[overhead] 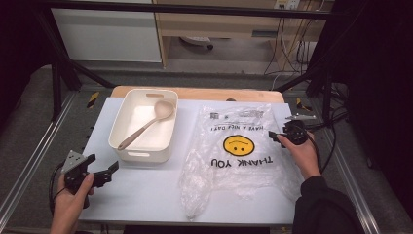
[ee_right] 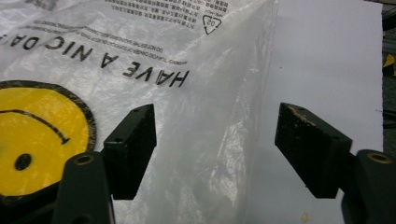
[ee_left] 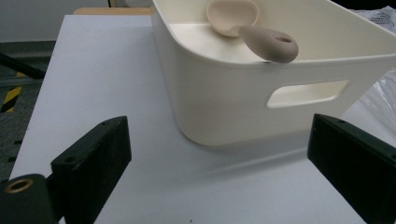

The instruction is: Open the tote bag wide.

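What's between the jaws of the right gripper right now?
In the right gripper view, the right gripper straddles the side edge of the clear plastic bag with a yellow smiley, lying on the white table. The jaws stand apart, not pressing it.

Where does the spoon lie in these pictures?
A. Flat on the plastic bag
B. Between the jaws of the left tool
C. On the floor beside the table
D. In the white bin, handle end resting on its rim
D: the spoon lies inside the white bin, its bowl toward the far end and its handle end propped on the near rim.
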{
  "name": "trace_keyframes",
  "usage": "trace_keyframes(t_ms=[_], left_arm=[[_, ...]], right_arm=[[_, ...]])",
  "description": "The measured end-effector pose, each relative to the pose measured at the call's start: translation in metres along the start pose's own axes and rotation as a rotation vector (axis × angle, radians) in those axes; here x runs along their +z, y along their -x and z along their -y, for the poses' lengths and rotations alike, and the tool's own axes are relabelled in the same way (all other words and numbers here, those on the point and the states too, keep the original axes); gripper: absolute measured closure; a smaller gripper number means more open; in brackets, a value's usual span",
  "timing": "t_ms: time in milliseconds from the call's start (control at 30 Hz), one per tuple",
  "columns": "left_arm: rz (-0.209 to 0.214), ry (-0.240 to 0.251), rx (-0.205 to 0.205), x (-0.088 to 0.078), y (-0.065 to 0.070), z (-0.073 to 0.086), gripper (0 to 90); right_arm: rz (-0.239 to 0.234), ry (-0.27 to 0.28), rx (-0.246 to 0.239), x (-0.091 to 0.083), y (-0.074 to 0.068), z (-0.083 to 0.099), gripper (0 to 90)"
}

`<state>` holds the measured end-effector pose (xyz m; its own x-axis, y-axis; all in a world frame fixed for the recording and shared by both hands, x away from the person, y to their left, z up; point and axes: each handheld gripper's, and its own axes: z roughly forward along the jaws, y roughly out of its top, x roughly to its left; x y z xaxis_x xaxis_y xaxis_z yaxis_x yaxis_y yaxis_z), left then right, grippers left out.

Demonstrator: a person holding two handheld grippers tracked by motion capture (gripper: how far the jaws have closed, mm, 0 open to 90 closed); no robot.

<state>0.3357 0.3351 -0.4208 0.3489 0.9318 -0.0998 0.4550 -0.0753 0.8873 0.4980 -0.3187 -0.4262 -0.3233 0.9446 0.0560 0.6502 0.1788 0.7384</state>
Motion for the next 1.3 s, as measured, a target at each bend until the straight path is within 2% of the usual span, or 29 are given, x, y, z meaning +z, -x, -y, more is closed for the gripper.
trace_keyframes(t_ms=[133,300,400,500,600,700,833,867,933,1000,1133,1300], left_arm=[[-0.001,-0.012,-0.002,0.002,0.0,0.001,5.8],[-0.007,-0.019,0.008,0.002,0.001,0.001,5.8],[-0.01,-0.014,0.003,0.002,0.001,0.001,5.8],[-0.012,-0.019,0.002,0.002,0.001,0.001,5.9],[-0.008,-0.022,0.004,0.002,0.002,0.001,5.9],[-0.005,-0.042,0.004,0.002,0.001,0.001,5.9],[-0.012,-0.033,0.002,0.001,0.001,0.001,6.3],[-0.022,-0.011,0.004,-0.001,0.0,-0.001,6.7],[-0.029,-0.002,0.005,-0.002,0.0,-0.001,6.9],[-0.034,0.009,-0.011,-0.003,-0.002,-0.001,7.1],[-0.037,0.006,-0.016,-0.003,-0.002,-0.001,7.4],[-0.032,0.007,-0.013,-0.004,-0.001,-0.001,7.6]], right_arm=[[0.007,-0.019,0.032,0.009,0.007,0.0,36.1],[0.003,-0.048,0.043,0.015,0.009,0.003,38.6],[0.0,-0.065,0.033,0.017,0.009,0.004,40.8],[-0.003,-0.08,0.034,0.018,0.01,0.006,47.9],[-0.004,-0.079,0.034,0.019,0.009,0.006,60.4],[0.017,-0.086,0.033,0.019,0.007,0.005,72.3],[0.0,-0.056,0.049,0.017,0.005,0.006,86.9],[-0.006,-0.054,0.054,0.016,0.004,0.005,90.0],[-0.004,-0.046,0.043,0.015,0.003,0.005,90.0],[-0.001,-0.033,0.033,0.013,0.001,0.004,90.0],[-0.02,-0.022,0.058,0.014,-0.001,0.003,90.0],[-0.027,-0.018,0.051,0.018,-0.006,0.002,90.0]])
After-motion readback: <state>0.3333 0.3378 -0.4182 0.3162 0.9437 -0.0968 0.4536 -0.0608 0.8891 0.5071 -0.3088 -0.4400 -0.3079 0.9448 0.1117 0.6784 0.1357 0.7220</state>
